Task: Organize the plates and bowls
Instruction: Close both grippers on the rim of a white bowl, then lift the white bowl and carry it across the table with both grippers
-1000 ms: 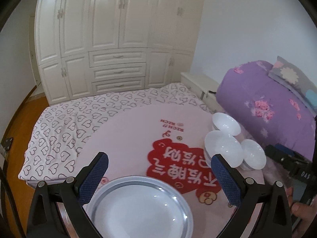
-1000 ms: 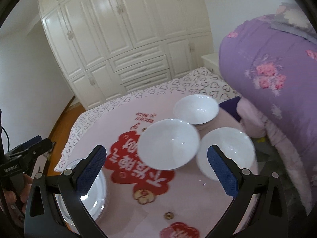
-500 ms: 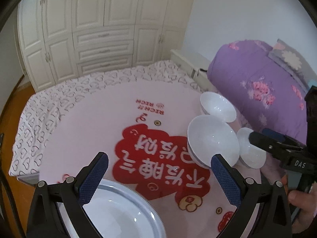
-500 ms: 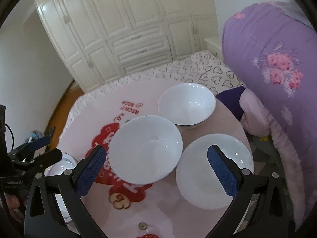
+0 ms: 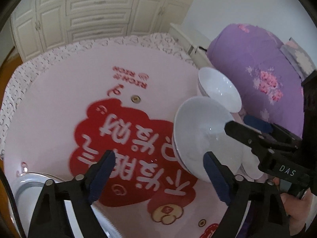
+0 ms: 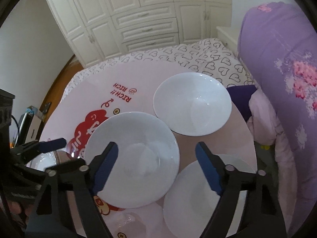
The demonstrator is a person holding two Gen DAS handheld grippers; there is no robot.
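Note:
Three white bowls stand at the right side of the round table: a near bowl [image 6: 134,158] [image 5: 200,136], a far bowl [image 6: 192,103] [image 5: 220,91] and a third bowl [image 6: 198,190] at the table's front edge. My right gripper [image 6: 156,168] hovers over the near bowl's right rim, one finger above its inside, jaws closing, pads not touching. My left gripper [image 5: 158,176] hangs over the red print just left of that bowl, jaws closing on nothing. A silver-rimmed plate [image 5: 25,186] [image 6: 42,159] lies at the left.
The table [image 5: 59,109] has a pink cloth with red lettering. A purple flowered quilt [image 6: 281,79] bulges close on the right. Behind are a heart-print bed [image 6: 198,57] and white wardrobes [image 6: 142,19]. A hand [image 5: 297,204] holds the right gripper.
Both grippers have dropped toward the table and closed in on the near bowl. The left one has swung right, away from the plate. Both pairs of jaws have narrowed.

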